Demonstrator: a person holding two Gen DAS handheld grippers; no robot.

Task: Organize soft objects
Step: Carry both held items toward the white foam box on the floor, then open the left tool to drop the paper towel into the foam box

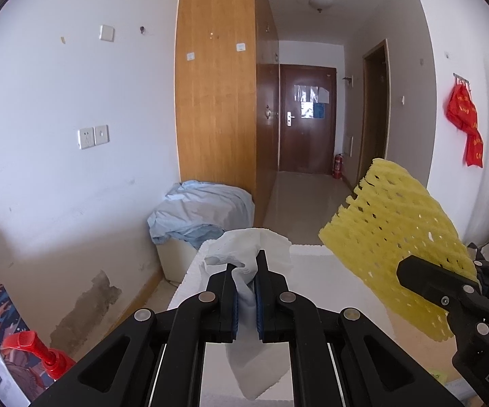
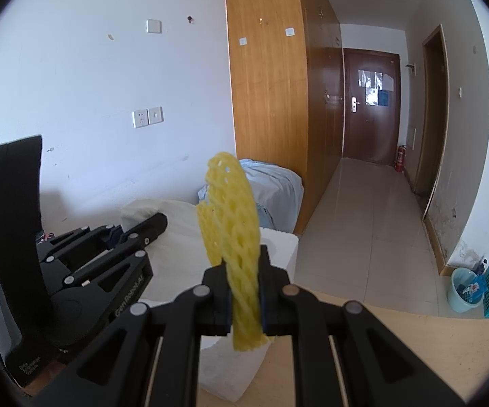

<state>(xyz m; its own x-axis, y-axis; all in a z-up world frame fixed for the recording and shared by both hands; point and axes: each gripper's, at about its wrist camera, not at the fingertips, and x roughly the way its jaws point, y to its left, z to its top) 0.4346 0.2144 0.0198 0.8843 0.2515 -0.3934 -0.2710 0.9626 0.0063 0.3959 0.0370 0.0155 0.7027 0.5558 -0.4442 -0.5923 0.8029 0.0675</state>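
- left gripper (image 1: 246, 291): fingers closed on a white foam sheet (image 1: 249, 251), crumpled; a bunch sticks up past the tips, a tail hangs down below the fingers
- right gripper (image 2: 244, 291): fingers closed on a yellow foam net sleeve (image 2: 232, 224), pinched near its lower end; most of it stands up above the fingers, a short end pokes out below
- landmark: white styrofoam box (image 1: 312, 271). White sheet is held just over its near-left part; yellow net is held at its right side, above it, not touching as far as I can tell
- box sits on a light wood desk (image 2: 413, 346), by its left edge
- behind the box: blue bedsheet pile (image 1: 203, 210) against a wooden wardrobe (image 1: 217, 84)
- handling, judged: both pieces very light, soft, springy; squash flat under the fingers and flop, no breakage risk
- net is full of holes so a finger can snag; pinch the doubled edge or the end, not a single strand
- sheet is slicker and may slide out; grab a bunched fold
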